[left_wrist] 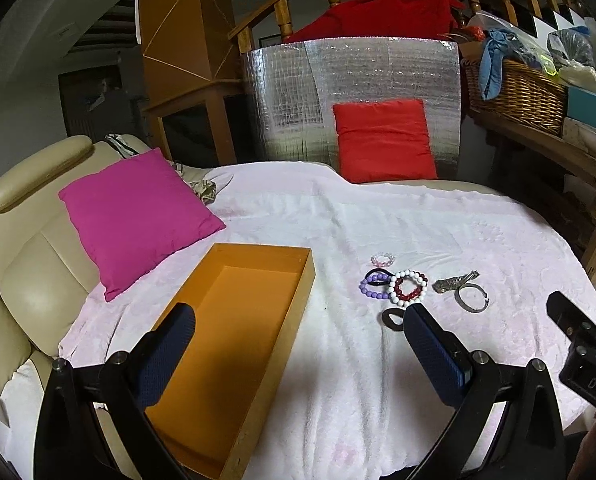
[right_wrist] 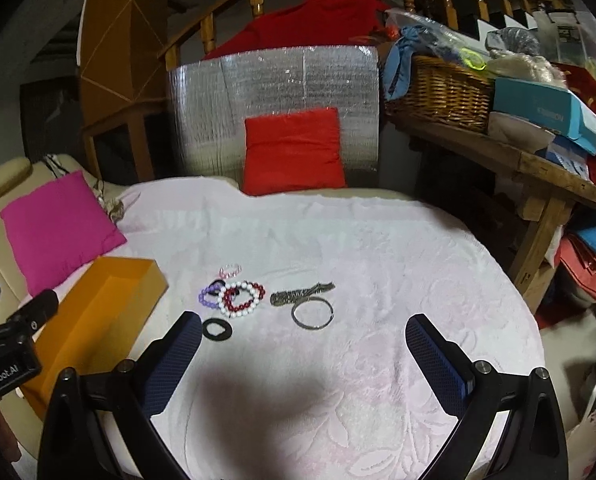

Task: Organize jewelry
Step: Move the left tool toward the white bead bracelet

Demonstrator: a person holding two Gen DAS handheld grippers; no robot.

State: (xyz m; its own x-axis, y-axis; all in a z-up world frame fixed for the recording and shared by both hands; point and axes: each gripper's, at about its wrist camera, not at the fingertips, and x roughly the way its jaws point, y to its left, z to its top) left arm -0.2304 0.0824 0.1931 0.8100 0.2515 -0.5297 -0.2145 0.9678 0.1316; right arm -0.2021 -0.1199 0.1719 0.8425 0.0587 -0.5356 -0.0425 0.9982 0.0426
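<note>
You hold both the left gripper (left_wrist: 298, 332) and right gripper (right_wrist: 302, 338) spread and empty above the white cloth (right_wrist: 377, 248), since the clustered bead bracelets (right_wrist: 238, 298) lie beside the empty orange cardboard box (left_wrist: 234, 320), awaiting sorting.

I see a matt orange cardboard box (left_wrist: 234, 344) on a pale pink embossed cloth (right_wrist: 377, 264), glossy beaded bracelets (right_wrist: 240, 298) and a shiny metal bangle (right_wrist: 313, 312).
</note>
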